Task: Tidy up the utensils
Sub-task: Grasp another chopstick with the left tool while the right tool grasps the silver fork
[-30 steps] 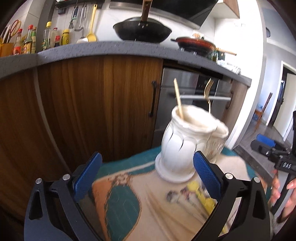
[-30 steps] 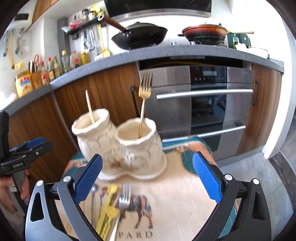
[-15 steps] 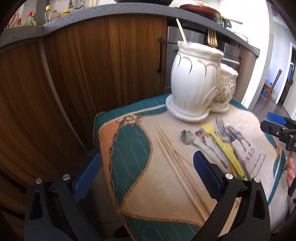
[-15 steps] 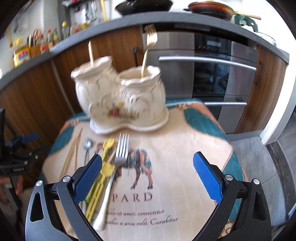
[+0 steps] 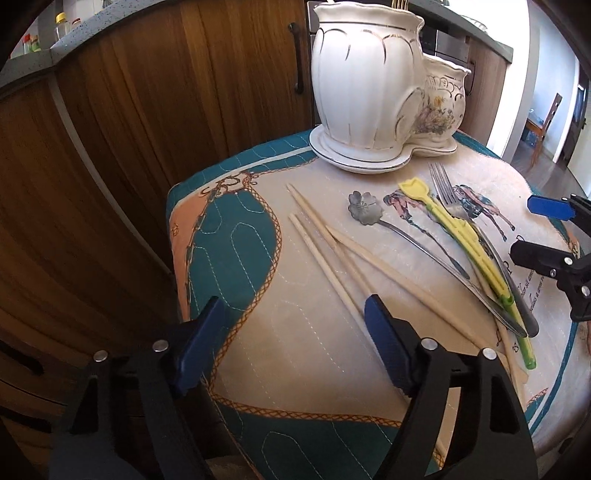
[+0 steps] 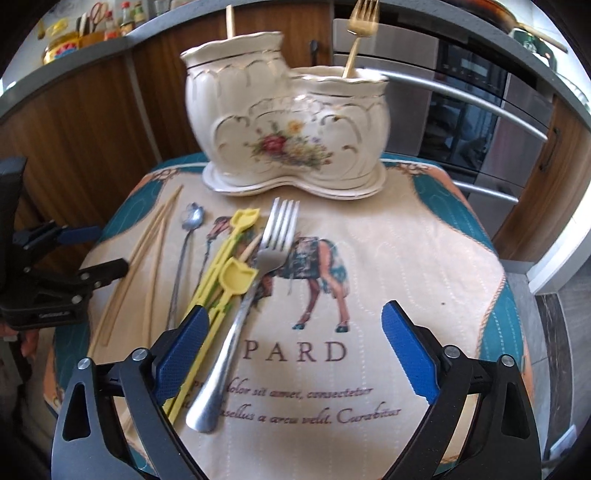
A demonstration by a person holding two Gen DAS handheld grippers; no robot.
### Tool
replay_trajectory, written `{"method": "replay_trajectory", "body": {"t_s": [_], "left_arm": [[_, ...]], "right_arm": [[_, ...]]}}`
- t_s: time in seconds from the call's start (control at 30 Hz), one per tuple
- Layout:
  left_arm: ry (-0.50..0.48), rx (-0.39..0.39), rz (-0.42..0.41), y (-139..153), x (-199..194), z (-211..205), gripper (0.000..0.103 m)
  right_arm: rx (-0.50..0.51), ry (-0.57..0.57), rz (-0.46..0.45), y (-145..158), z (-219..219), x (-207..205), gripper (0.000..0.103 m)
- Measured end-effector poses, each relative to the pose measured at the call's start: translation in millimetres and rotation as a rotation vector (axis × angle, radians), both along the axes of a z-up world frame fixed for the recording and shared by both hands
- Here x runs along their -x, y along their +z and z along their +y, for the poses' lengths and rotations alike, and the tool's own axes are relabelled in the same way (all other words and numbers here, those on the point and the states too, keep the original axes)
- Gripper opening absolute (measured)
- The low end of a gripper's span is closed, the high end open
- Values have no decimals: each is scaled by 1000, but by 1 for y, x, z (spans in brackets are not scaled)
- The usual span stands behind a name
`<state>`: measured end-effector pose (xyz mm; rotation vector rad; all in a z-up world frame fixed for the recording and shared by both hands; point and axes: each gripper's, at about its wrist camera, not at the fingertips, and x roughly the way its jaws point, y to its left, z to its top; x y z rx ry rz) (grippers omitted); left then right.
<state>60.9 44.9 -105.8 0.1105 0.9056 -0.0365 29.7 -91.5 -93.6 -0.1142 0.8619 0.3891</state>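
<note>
Two utensils' (image 6: 229,22) lower ends hide inside the ceramic holder (image 6: 288,122).

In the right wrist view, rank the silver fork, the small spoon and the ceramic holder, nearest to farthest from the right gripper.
From the right gripper:
1. Silver fork, its handle just inside the left finger.
2. Small spoon, farther up on the left.
3. Ceramic holder, at the cloth's far edge.

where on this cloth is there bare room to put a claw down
Free: the cloth right of the silver fork, over the horse print and lettering, up to the ceramic holder. Also the teal corner left of the chopsticks. Crowded: the strip holding chopsticks, spoon, yellow sticks and fork.
</note>
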Motion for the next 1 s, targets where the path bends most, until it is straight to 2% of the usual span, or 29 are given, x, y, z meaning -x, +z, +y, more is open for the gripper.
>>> {"method": "replay_trajectory", "body": {"t_s": [0.03, 0.1, 0.17, 0.2, 0.27, 0.37, 0.53, 0.63, 0.73, 0.8, 0.83, 1.0], "left_arm": [[-2, 5, 2, 0, -1, 0, 73], [-5, 1, 1, -1, -3, -2, 68], [-14, 7, 7, -1, -5, -3, 58], [-13, 12, 9, 0, -6, -3, 57], [-14, 20, 14, 1, -6, -2, 52], [-9, 47, 20, 0, -10, 2, 51], [-11, 38, 23, -1, -15, 0, 47], [-17, 51, 21, -1, -21, -1, 39], [-28, 47, 13, -1, -24, -6, 31], [-43, 50, 13, 0, -25, -7, 23], [-51, 47, 13, 0, -25, -8, 17], [-74, 60, 31, 2, -26, -4, 6]], "right_arm": [[2, 9, 4, 0, 2, 0, 87], [13, 18, 11, -3, 7, 0, 74], [36, 29, 25, -6, 12, -1, 61], [31, 32, 32, -7, 12, -1, 58], [21, 36, 41, -7, 12, -2, 54], [24, 45, 45, -7, 16, -4, 52], [42, 27, 48, -9, 23, -13, 47], [11, 12, 71, -13, 22, -21, 42], [20, 26, 49, -13, 24, -22, 35], [12, 37, 49, -13, 24, -21, 19], [6, 40, 50, -13, 23, -21, 15], [-40, 32, 67, -11, 9, -18, 6]]}}
